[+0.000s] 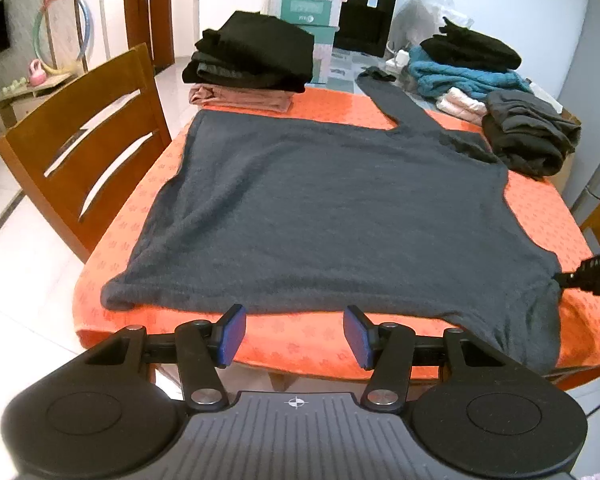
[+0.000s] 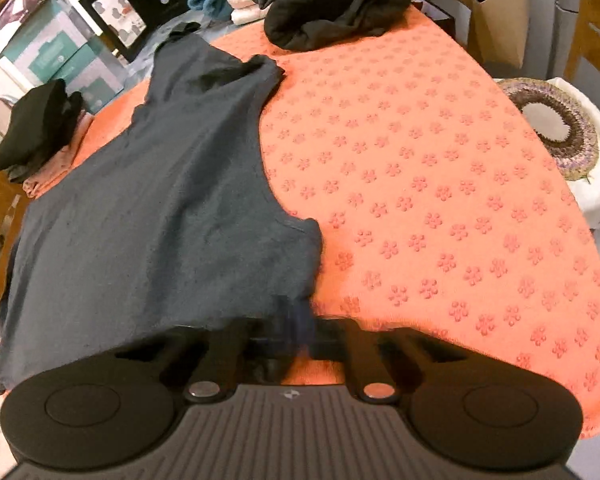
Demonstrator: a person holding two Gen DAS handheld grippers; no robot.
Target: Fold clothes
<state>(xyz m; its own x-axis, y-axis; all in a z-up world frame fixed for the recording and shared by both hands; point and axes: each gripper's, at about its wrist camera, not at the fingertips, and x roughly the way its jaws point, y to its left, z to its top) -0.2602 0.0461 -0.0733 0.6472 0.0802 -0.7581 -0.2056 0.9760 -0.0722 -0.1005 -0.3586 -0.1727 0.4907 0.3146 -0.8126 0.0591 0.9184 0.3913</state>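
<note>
Right claw (image 2: 300, 336) is pinched shut on the dark sweater's (image 1: 320, 208) near shoulder corner; left claw (image 1: 294, 336) hangs spread, empty, at its six o'clock edge. Sweater lies flat on the orange tabletop (image 2: 440, 184) (no folds yet), finished stacks (image 1: 252, 56) at twelve.

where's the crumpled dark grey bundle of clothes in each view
Left wrist view: the crumpled dark grey bundle of clothes lies at the right, far side of the table, beyond the spread dark grey sweater.
Right wrist view: the bundle lies at top centre.
Shared landmark: the orange flower-patterned tablecloth beneath both.
</note>
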